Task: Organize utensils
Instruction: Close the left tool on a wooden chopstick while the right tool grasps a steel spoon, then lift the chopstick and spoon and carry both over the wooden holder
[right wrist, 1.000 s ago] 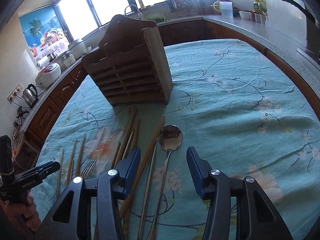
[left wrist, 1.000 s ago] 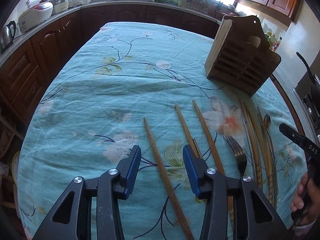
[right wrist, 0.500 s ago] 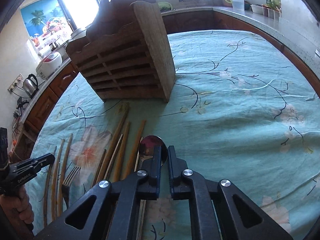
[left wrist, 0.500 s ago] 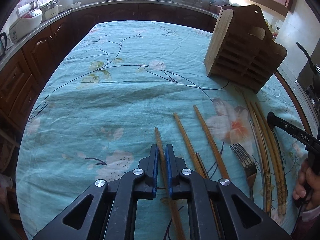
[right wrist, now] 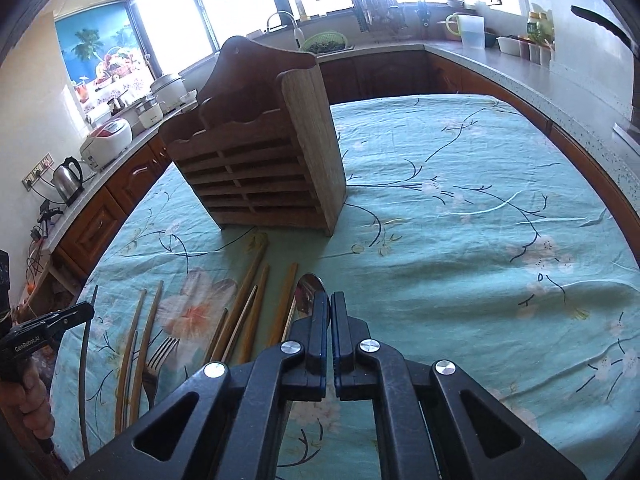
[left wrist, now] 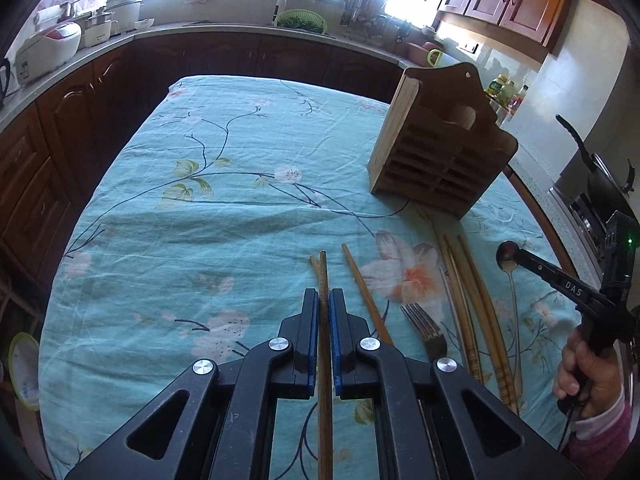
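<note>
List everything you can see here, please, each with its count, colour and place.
cloth: one, teal with flowers, covers the table
rack: one, brown wood, upright on the far right of the cloth
held chopstick: one, brown, between the left pads
loose chopsticks: several, brown and yellowish, lying on the cloth in front of the rack; exact count unclear
fork: one, metal, among the loose chopsticks
spoon: one, metal, gripped near its bowl
kettle: one, steel, on the counter
cooker: one, white, on the counter
left gripper: black with blue pads, shut on the held chopstick
right gripper: black, shut on the spoon
right hand: holds the right gripper's handle
</note>
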